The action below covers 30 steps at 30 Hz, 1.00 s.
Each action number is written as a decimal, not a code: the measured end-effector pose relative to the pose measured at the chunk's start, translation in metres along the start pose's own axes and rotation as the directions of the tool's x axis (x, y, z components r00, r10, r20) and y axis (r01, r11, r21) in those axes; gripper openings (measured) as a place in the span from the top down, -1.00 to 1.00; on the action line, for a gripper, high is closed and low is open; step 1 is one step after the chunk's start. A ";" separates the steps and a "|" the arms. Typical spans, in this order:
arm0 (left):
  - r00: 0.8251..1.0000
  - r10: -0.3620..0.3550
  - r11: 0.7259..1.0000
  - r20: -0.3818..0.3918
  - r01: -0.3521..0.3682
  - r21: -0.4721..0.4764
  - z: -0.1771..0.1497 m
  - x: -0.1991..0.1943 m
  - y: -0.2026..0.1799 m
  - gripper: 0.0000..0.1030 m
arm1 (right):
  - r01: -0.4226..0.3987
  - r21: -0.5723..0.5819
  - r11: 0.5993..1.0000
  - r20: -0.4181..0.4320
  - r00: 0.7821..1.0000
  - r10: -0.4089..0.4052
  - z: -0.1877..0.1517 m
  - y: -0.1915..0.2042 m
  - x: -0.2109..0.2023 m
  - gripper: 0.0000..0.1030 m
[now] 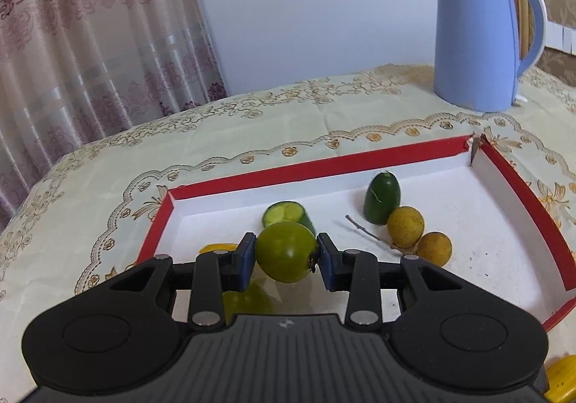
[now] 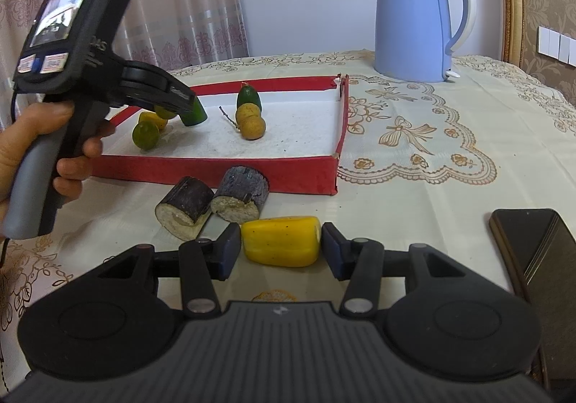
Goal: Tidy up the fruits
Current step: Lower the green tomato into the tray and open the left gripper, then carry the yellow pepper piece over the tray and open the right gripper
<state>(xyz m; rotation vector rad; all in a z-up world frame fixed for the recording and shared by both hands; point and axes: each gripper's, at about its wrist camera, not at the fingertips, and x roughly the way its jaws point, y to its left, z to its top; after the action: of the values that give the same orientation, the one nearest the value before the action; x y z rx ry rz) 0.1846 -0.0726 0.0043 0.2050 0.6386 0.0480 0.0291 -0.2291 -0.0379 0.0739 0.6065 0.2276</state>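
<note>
My left gripper [image 1: 287,259] hangs over the left part of the red-rimmed white tray [image 1: 288,169], shut on a round green fruit [image 1: 286,252] whose sides meet both blue pads. In the tray lie two green cucumber pieces [image 1: 381,199] [image 1: 286,214], two brown longans [image 1: 405,226] on a twig, a yellow piece [image 1: 216,247] and another green fruit [image 2: 145,135]. My right gripper [image 2: 280,252] sits low over the tablecloth in front of the tray, its pads against the ends of a yellow fruit piece [image 2: 280,241]. A hand [image 2: 32,140] holds the left gripper [image 2: 169,100] in the right wrist view.
Two dark-skinned sugarcane chunks [image 2: 185,207] [image 2: 241,198] lie on the cloth between the tray's front wall [image 2: 216,172] and my right gripper. A black phone [image 2: 532,252] lies at the right. A blue kettle [image 2: 414,18] stands behind the tray. A curtain hangs at the left.
</note>
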 end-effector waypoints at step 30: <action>0.968 0.222 0.959 0.114 -0.196 -0.203 -0.069 -0.041 0.073 -0.66 | 0.031 -0.057 0.998 -0.003 0.999 -0.032 0.000 0.007 -0.001 0.11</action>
<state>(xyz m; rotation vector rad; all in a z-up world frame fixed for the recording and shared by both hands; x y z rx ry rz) 0.1121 0.0063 -0.0104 0.0886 0.4710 0.2961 0.0274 -0.2221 -0.0366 0.0094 0.6047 0.2144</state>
